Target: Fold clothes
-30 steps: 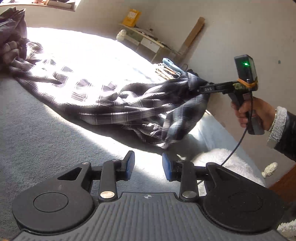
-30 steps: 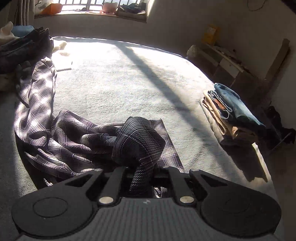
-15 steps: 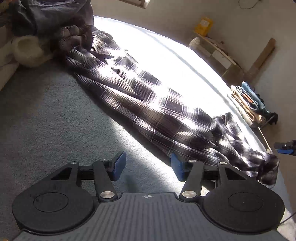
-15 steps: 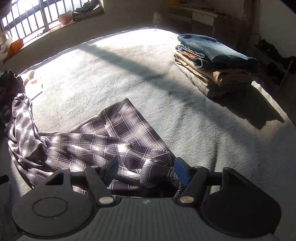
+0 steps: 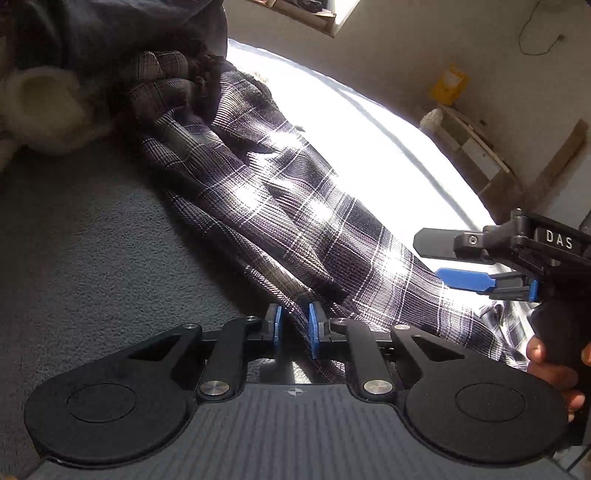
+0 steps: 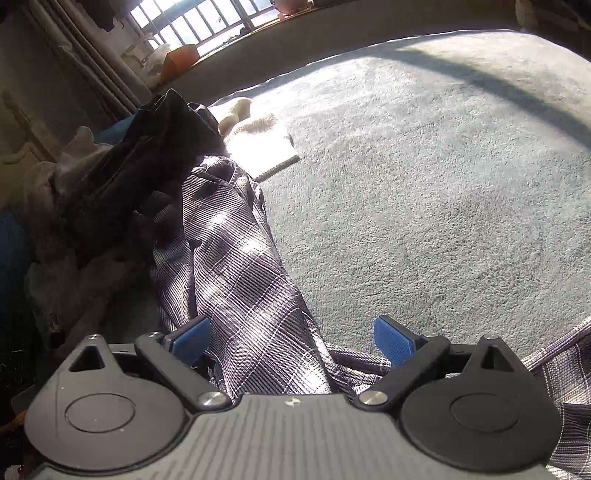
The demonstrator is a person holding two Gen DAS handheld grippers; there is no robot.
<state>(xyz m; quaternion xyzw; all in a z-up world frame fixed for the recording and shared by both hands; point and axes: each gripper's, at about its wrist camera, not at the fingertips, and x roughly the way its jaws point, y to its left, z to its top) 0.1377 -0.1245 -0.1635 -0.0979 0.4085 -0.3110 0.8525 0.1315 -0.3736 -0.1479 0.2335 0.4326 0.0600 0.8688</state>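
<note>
My left tool [image 5: 294,328] has its blue pads drawn close, nearly pinching the edge of the plaid shirt [image 5: 295,206], which lies stretched across the grey carpet [image 6: 424,177]. My right tool [image 6: 291,338] is spread wide over the shirt. Sun floods the carpet from a barred window [image 6: 207,22]; a dark clothes heap [image 6: 122,177] sits at the shirt's far end.
</note>
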